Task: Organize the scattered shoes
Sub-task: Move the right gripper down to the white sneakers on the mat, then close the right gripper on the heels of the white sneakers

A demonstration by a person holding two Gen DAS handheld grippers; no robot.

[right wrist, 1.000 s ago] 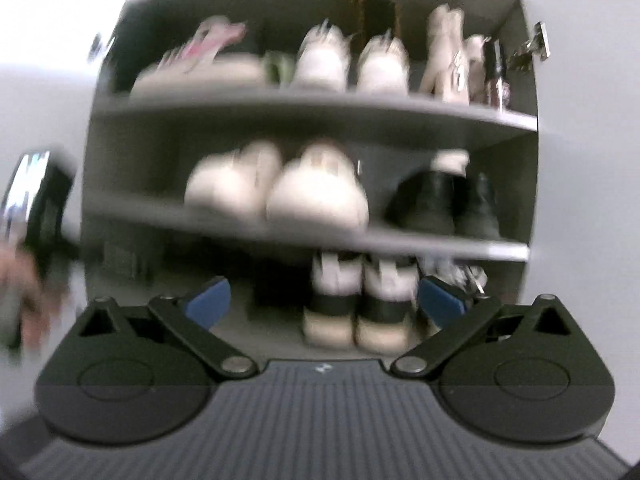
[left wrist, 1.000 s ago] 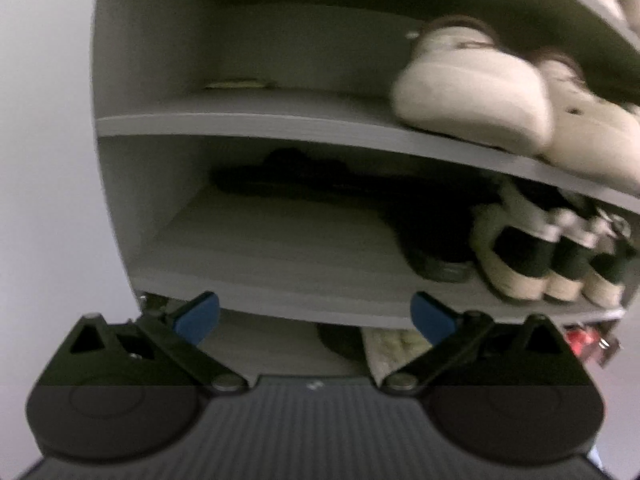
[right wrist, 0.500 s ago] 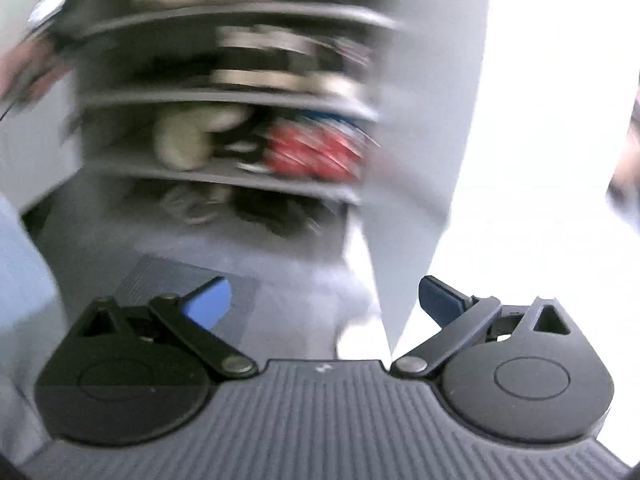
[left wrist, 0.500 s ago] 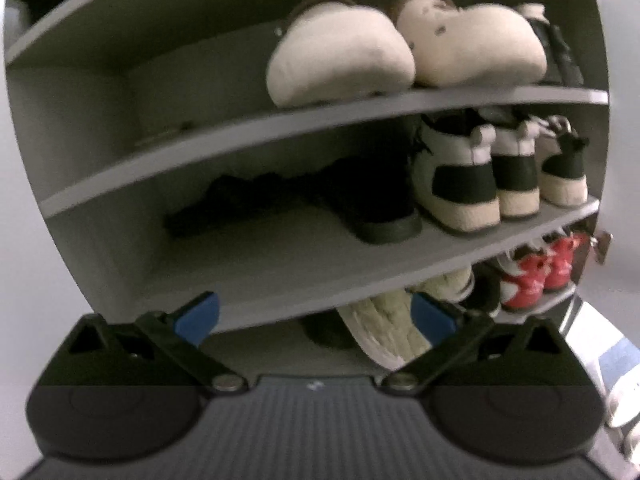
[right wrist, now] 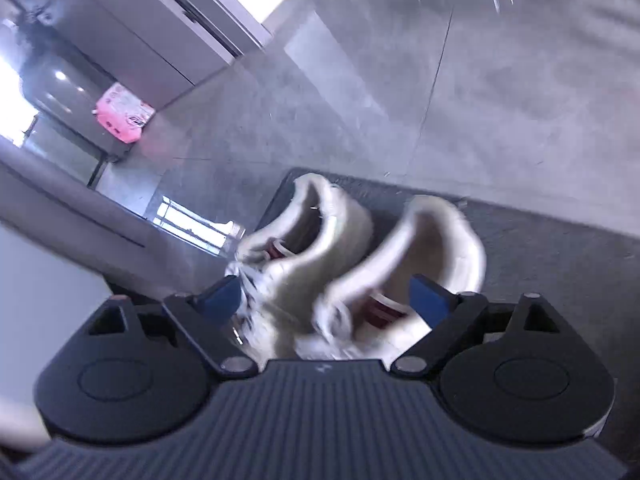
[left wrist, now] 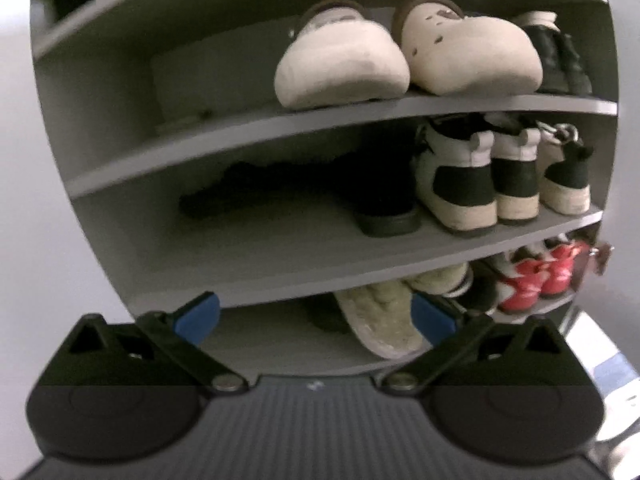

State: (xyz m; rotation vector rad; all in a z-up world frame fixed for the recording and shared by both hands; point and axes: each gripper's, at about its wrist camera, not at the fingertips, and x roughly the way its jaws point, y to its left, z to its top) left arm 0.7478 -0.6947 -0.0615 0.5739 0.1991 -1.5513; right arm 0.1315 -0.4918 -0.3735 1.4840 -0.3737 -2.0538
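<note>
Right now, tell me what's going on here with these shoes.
A person with a gripper in each hand is tidying shoes. The right gripper is over a pair of white sneakers on a dark floor mat, its jaws closing around them but not visibly pressing yet. The left gripper is open and empty, facing the grey shoe rack, where cream slippers and other pairs already sit.

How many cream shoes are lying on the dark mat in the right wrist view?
2. One cream shoe lies toward the mat's left edge, the other cream shoe just to its right, both between the closing jaws of the right hand-held gripper. Their lower parts are hidden.
</note>
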